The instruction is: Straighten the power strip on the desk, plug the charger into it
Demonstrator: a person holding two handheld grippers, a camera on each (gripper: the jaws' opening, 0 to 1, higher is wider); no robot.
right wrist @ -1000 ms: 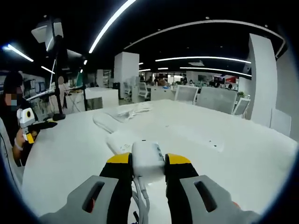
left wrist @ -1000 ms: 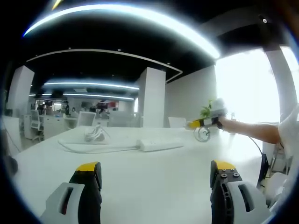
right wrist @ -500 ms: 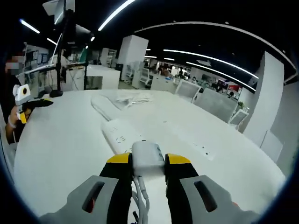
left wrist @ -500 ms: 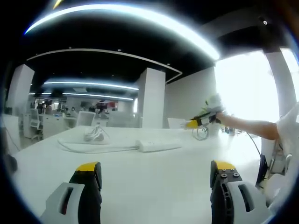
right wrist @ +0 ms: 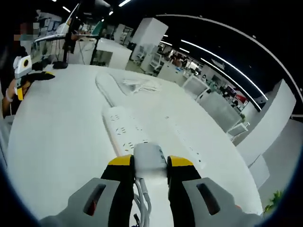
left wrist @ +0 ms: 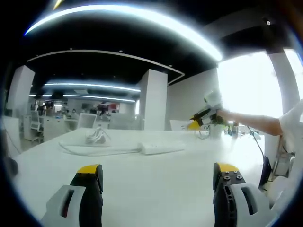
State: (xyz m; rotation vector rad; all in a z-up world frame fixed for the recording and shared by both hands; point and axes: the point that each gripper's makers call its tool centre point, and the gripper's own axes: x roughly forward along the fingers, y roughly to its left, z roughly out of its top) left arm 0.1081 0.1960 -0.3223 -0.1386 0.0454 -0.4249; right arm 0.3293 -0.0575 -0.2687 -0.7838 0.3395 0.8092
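Right gripper (right wrist: 146,165): jaws closed tight on white charger (right wrist: 149,161), which sits btwn the yellow-tipped jaws at 6 o'clock in right gripper view. Charger's white cord (right wrist: 143,201) drops down btwn the jaws; lower end cut off at frame edge. Charger prongs not discernible.

Power strip (right wrist: 124,134): white, flat on white desk (right wrist: 61,137), running from just ahead of charger toward 11 o'clock. Near end partly hidden behind charger, so contact btwn the two cannot be told. Socket holes visible on top face. Its cable (right wrist: 105,89) runs on toward 11 o'clock to a loose white bundle (right wrist: 139,85); details of bundle too small to make out. Faint line of marks on desk at 3 o'clock of strip, nature unclear.

Left gripper (left wrist: 156,182): jaws wide apart, nothing btwn them, low over the desk (left wrist: 156,189) in left gripper view. It also appears in right gripper view at 9 o'clock (right wrist: 29,75), held in a person's hand, partly cut off by frame edge.

In left gripper view, power strip (left wrist: 161,147) lies at centre, well apart from the jaws; cable (left wrist: 90,150) curves off toward 9 o'clock to the bundle (left wrist: 96,136). Right gripper (left wrist: 201,118) shows at 2 o'clock, raised above desk on an outstretched arm (left wrist: 255,124); strong window glare (left wrist: 251,85) behind washes out its outline, charger not distinguishable there. Office background dim, blurred.
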